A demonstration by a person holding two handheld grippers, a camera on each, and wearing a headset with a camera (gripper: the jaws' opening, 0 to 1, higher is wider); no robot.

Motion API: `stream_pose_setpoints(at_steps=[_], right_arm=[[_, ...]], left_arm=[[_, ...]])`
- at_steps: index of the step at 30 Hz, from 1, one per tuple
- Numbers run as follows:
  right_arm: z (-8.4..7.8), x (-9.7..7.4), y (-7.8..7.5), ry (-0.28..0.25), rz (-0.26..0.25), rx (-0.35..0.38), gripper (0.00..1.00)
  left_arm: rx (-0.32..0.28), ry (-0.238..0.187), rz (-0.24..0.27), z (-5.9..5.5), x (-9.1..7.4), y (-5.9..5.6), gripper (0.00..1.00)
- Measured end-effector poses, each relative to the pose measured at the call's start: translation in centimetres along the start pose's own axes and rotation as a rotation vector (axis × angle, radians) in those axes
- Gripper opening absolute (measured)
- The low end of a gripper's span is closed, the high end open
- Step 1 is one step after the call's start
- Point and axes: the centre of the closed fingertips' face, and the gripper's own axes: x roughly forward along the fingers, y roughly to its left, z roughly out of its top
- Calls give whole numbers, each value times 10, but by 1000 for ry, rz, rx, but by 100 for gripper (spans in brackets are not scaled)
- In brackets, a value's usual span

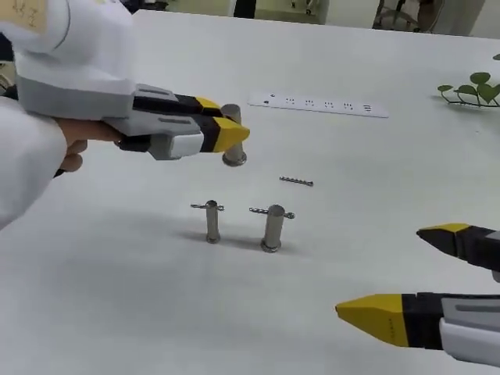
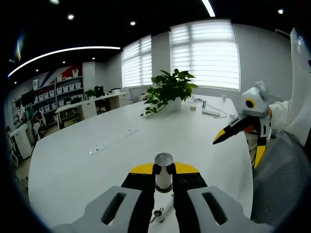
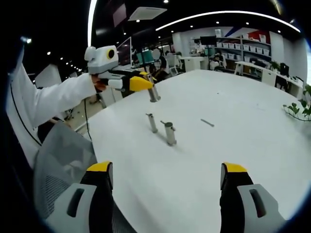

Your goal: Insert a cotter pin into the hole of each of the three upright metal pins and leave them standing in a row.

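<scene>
**One pin left**

The last metal pin [image 1: 233, 156] stands at the back, gripped by my left gripper [image 1: 237, 134]. The spare cotter pin [image 1: 296, 181] lies near on the table [image 1: 117, 297]. My right gripper [image 1: 378, 271] is open; it should grab that next

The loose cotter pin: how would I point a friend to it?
On the white table, find the long white power strip at the far side. Between it and the two upright silver metal pins lies a thin grey wire cotter pin. It alone lies flat and loose, not threaded through a pin.
</scene>
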Motion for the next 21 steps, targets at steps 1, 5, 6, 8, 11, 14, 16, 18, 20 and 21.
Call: stream_pose_setpoints(at_steps=[1, 5, 6, 8, 11, 14, 16, 18, 20, 21], right_arm=[[0, 0, 0, -1, 0, 1, 90], [-1, -1, 2, -6, 1, -1, 89], [-1, -2, 2, -4, 1, 0, 89], [-1, -2, 1, -5, 0, 0, 89], [-2, -2, 1, -6, -1, 3, 89], [-3, -2, 0, -2, -2, 6, 88], [-3, -2, 0, -2, -1, 8, 88], [-3, -2, 0, -1, -2, 9, 88], [-3, -1, -1, 1, -1, 9, 88], [-3, -1, -1, 2, 0, 10, 88]], left_arm=[[0, 0, -9, 0, 1, -5, 9], [16, 20, -38, -8, 6, -23, 9], [13, 20, -46, -10, 7, -26, 9], [10, 20, -55, -12, 8, -33, 9], [-4, 31, -73, -23, 14, -36, 9], [6, 52, -81, -33, 15, -41, 9], [-5, 66, -86, -41, 15, -44, 9], [-4, 75, -93, -46, 16, -46, 9], [-1, 93, -96, -56, 18, -49, 9], [-2, 96, -97, -59, 18, -49, 9]])
